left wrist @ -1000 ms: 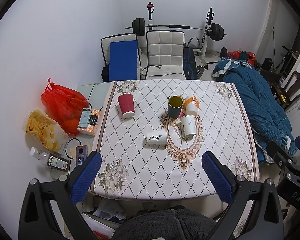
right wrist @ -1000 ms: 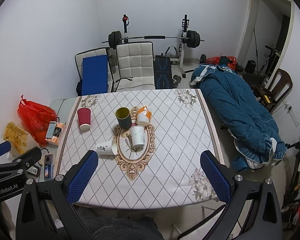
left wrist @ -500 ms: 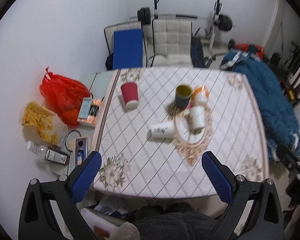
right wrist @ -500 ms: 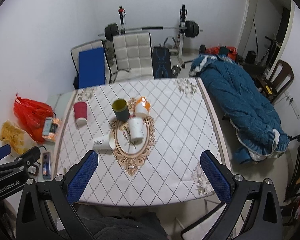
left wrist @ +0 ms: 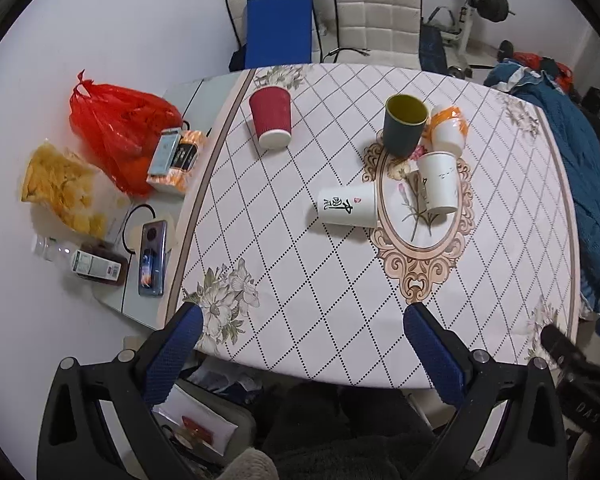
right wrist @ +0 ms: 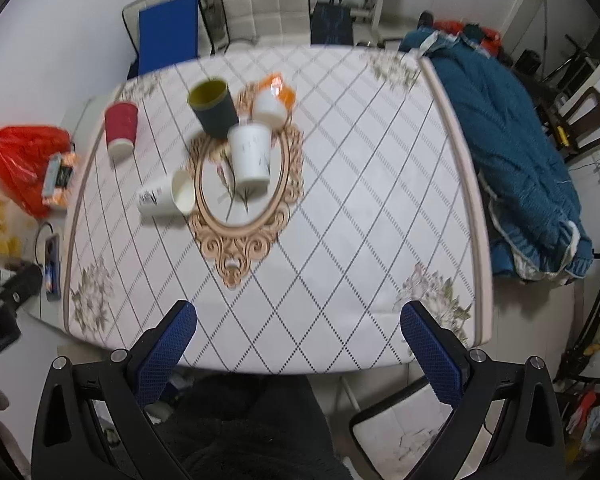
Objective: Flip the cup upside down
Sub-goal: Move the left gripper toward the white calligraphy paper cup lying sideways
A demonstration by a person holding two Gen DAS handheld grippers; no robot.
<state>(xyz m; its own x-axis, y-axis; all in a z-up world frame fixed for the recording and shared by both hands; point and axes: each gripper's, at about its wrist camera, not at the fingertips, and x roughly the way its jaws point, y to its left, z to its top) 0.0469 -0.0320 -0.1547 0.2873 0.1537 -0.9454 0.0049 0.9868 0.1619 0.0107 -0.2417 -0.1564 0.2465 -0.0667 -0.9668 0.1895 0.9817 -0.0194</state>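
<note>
Looking along the left gripper [left wrist: 300, 344], its blue pads are spread wide over the near table [left wrist: 320, 320] edge with nothing between them. Ahead, a white cup with black characters [left wrist: 347, 205] lies on its side, mouth toward the oval motif. A red cup [left wrist: 271, 117] stands inverted near the left border; a dark green cup [left wrist: 404, 125] stands mouth up, an orange-and-white cup [left wrist: 447, 131] just beside it, a plain white cup [left wrist: 438, 182] upside down in front.

From the right gripper [right wrist: 298, 342], likewise gaping and empty, the toppled cup [right wrist: 165, 199] lies well apart, left of the oval.
</note>
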